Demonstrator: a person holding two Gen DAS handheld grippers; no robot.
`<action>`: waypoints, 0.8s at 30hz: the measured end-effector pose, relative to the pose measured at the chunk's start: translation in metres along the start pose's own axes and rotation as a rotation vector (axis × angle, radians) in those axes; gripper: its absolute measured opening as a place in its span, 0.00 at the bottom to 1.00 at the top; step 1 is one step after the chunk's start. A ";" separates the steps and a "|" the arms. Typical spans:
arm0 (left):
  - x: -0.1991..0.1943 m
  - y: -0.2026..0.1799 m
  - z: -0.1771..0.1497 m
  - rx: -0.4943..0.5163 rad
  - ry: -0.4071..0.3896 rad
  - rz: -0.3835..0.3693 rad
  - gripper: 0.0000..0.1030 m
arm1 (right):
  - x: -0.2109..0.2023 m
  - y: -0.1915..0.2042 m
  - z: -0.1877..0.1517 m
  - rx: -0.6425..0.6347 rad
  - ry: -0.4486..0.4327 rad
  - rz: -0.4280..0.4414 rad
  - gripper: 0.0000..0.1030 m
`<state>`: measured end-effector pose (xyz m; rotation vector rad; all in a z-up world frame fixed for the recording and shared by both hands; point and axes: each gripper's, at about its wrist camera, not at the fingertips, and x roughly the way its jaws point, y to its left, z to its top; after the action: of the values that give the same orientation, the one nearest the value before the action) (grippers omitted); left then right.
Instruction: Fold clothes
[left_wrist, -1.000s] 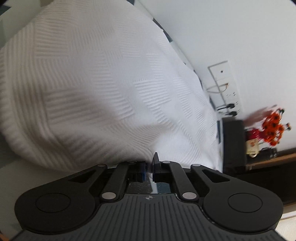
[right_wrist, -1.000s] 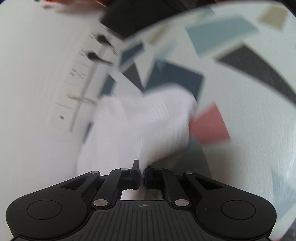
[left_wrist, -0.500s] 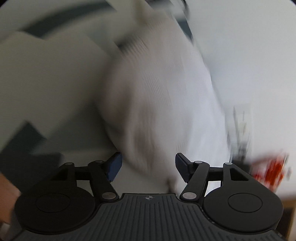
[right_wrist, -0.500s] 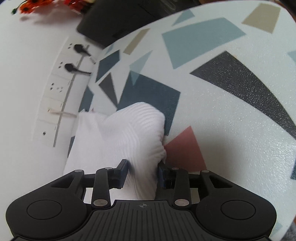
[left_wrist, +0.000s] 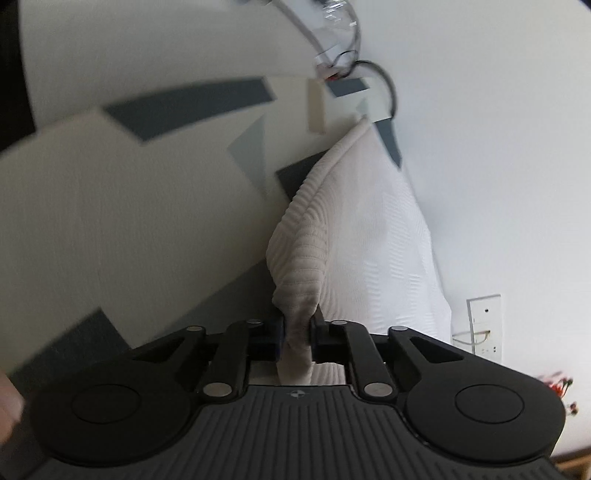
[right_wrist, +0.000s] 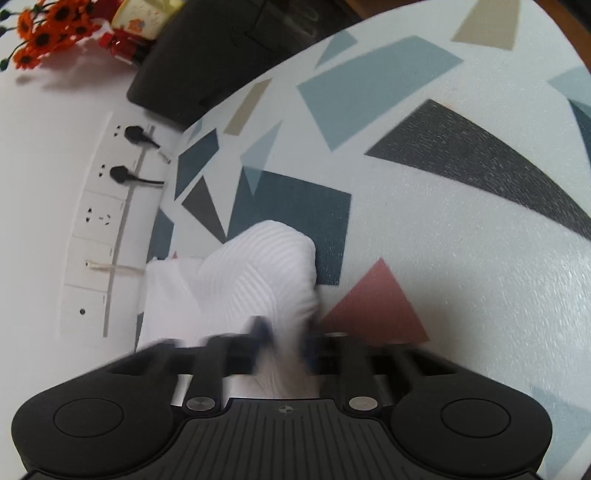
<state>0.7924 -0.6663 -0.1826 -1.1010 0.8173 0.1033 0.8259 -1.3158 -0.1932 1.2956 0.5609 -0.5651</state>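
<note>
A white ribbed garment (left_wrist: 354, 236) lies bunched on the patterned tabletop (left_wrist: 110, 206) against the white wall. My left gripper (left_wrist: 297, 338) is shut on a thick fold of its near end. In the right wrist view the same white garment (right_wrist: 251, 273) rises in a hump in front of my right gripper (right_wrist: 284, 341). The right fingers are blurred and stand a little apart with cloth between them; how firmly they grip does not show.
The tabletop (right_wrist: 443, 206) has blue, grey, tan and red shapes. Wall sockets (right_wrist: 107, 221) with two black plugs sit left. A black box (right_wrist: 229, 55) and orange flowers (right_wrist: 44, 33) stand at the far end. Cables (left_wrist: 369, 74) lie far off.
My left gripper went from shut to open to shut on a fold of the garment. My right gripper opened slightly around the cloth. The garment went from spread and lifted to bunched on the table.
</note>
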 end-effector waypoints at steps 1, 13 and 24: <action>-0.006 -0.004 0.001 0.032 -0.010 0.002 0.10 | -0.004 0.003 0.001 -0.013 -0.013 0.005 0.09; 0.006 0.005 -0.004 0.004 0.068 0.076 0.25 | -0.006 0.000 -0.001 -0.072 -0.088 -0.046 0.31; 0.011 -0.008 -0.011 0.088 0.067 0.023 0.72 | -0.040 0.047 -0.023 -0.362 -0.090 -0.068 0.75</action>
<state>0.7979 -0.6819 -0.1859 -1.0163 0.8870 0.0496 0.8263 -1.2822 -0.1367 0.9080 0.6029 -0.5460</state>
